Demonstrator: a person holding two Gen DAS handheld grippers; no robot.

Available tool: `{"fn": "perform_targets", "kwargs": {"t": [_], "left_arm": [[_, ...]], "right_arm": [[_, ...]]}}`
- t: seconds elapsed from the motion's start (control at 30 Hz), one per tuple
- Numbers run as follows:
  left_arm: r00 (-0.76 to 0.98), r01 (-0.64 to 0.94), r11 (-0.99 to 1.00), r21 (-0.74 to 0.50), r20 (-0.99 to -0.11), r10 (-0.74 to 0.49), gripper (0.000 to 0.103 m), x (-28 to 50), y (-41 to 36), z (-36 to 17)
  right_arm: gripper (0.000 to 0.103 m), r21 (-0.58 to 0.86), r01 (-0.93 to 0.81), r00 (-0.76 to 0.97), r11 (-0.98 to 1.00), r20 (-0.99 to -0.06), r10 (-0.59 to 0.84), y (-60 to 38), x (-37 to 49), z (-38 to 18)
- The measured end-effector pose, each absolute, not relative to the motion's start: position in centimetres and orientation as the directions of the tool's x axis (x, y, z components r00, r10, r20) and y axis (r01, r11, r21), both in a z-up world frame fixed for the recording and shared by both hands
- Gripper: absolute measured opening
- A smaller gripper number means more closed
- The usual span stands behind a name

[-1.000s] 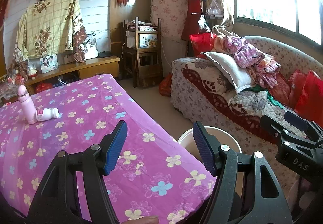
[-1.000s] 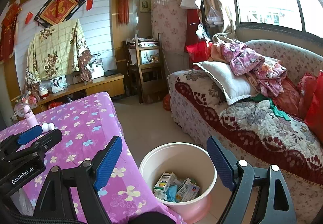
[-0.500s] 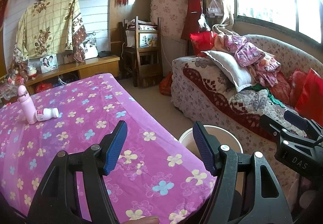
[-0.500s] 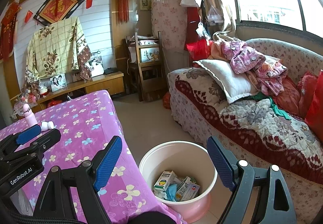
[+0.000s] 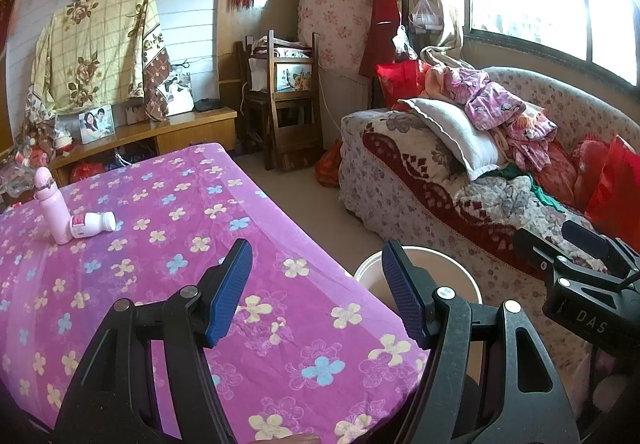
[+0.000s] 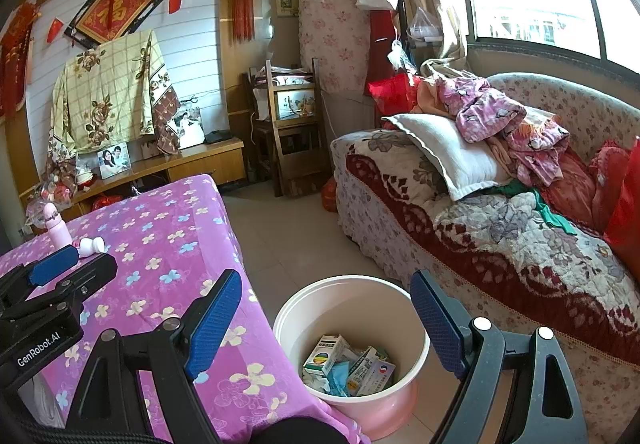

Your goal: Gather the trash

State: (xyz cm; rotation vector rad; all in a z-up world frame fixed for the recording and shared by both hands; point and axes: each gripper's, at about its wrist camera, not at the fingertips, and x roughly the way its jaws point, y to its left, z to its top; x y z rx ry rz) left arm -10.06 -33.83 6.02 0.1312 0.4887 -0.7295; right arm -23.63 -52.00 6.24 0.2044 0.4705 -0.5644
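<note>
Left wrist view: my left gripper (image 5: 316,284) hangs over the near end of the table, jaws apart, nothing between them. The purple flowered tablecloth (image 5: 180,264) is bare here. At the far left end a small white bottle (image 5: 93,224) lies on its side, its base touching a pink upright bottle (image 5: 50,203). I take the white one as the trash left to collect; whether the pink one counts I cannot tell. The rim of the pink bin (image 5: 448,258) shows past the right finger, on the floor beside the table. The right gripper's body enters at the right edge

Handling judgement: the white bottle looks like light, rigid plastic, likely empty, smooth and round, so it may roll or squirt out under a careless pinch. I would take it across the mid-body, at the label, jaws square to its long axis, approaching from the cap side to avoid knocking the pink bottle over

Right wrist view: my right gripper (image 6: 326,314) stands wide open and empty above the bin (image 6: 416,328), between table and sofa (image 6: 500,244). Inside lie small cartons (image 6: 326,354) and crumpled blue scraps. The white bottle (image 6: 91,245) sits far off on the table, beyond the left gripper's body
</note>
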Motion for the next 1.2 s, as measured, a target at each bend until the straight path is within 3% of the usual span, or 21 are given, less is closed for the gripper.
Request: {"fn": "perform_targets", "kwargs": {"t": [1.2], "left_arm": [[0.633, 0.669, 0.741, -0.056, -0.479, -0.608, 0.066, -9.81, -33.70, 5.53]], "right_arm": [[0.085, 0.051, 0.554, 0.734, 0.831, -0.500, -0.459, -52.31, -23.51, 5.57]]}}
